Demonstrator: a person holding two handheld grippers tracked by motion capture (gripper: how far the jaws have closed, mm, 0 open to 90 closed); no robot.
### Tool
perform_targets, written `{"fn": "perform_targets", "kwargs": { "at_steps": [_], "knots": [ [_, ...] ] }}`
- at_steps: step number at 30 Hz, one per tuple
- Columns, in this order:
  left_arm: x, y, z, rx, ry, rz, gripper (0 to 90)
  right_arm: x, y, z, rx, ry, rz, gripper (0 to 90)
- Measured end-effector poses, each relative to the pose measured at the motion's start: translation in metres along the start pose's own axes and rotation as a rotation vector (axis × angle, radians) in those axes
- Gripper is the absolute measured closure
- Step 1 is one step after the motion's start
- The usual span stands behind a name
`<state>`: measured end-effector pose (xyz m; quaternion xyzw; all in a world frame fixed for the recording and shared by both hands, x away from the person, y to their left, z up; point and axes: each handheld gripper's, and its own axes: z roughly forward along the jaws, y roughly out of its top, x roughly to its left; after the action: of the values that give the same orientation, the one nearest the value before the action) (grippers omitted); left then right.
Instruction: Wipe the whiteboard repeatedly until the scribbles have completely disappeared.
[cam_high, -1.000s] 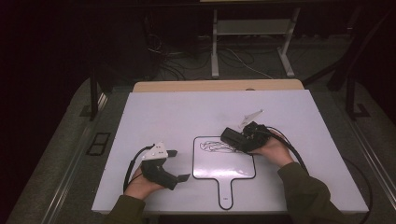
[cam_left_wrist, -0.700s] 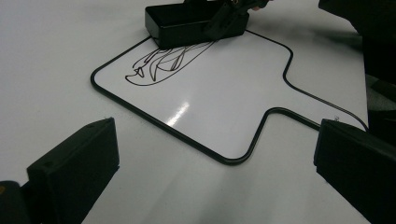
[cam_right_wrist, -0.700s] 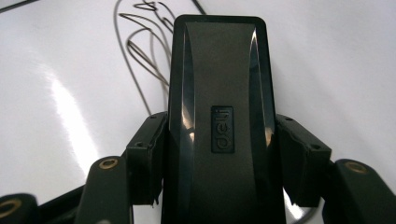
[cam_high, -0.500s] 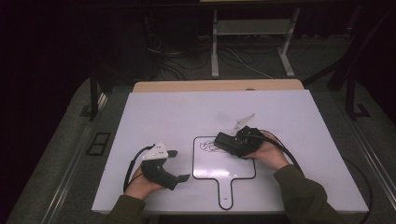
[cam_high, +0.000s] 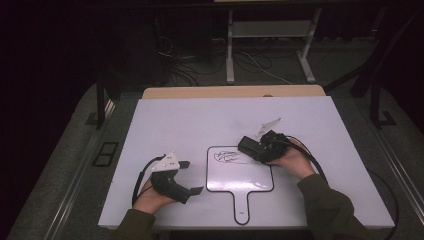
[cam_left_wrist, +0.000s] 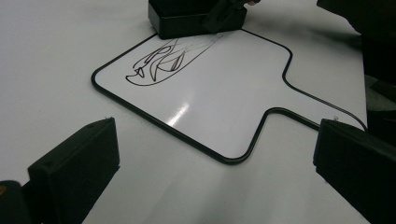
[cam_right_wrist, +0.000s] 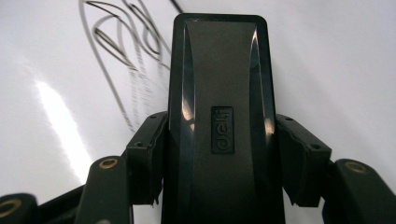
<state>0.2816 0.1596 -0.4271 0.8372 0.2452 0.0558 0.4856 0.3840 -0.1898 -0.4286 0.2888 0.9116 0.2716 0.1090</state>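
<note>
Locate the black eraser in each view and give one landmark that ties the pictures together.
High view: eraser right of centre, at the whiteboard's upper right edge, held by the right gripper.
Left gripper view: eraser at top centre.
Right gripper view: eraser centre, clamped between the fingers.
Shared landmark: the black scribble.

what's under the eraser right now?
The eraser, clamped in the right hand-held gripper, sits on the small whiteboard, at the edge of the black scribble. Faint, smeared strokes run up to it; whatever ink lies beneath its body is covered.
</note>
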Motion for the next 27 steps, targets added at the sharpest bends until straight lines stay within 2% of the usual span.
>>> {"fn": "perform_targets", "kwargs": {
  "at_steps": [7, 11, 13, 18, 21, 27],
  "knots": [
    [0.0, 0.0, 0.0, 0.0, -0.001, 0.001, 0.0, -0.004, -0.003, -0.002, 0.005, -0.019, 0.008, 38.7],
    [0.0, 0.0, 0.0, 0.0, -0.001, -0.001, 0.0, 0.005, 0.0, -0.001, 0.008, -0.001, -0.029, 38.8],
    [0.0, 0.0, 0.0, -0.002, 0.0, 0.0, 0.0, 0.007, 0.001, -0.001, 0.006, 0.004, -0.031, 38.7],
    [0.0, 0.0, -0.001, -0.005, 0.002, 0.0, 0.0, 0.024, 0.005, 0.001, 0.004, 0.041, -0.059, 38.7],
    [0.0, 0.0, -0.001, -0.004, 0.002, 0.002, 0.0, 0.028, 0.006, 0.001, 0.005, 0.044, -0.064, 38.7],
    [0.0, 0.001, -0.001, -0.006, 0.001, 0.002, 0.0, 0.017, 0.002, 0.0, 0.01, 0.027, -0.036, 38.7]
  ]
}}
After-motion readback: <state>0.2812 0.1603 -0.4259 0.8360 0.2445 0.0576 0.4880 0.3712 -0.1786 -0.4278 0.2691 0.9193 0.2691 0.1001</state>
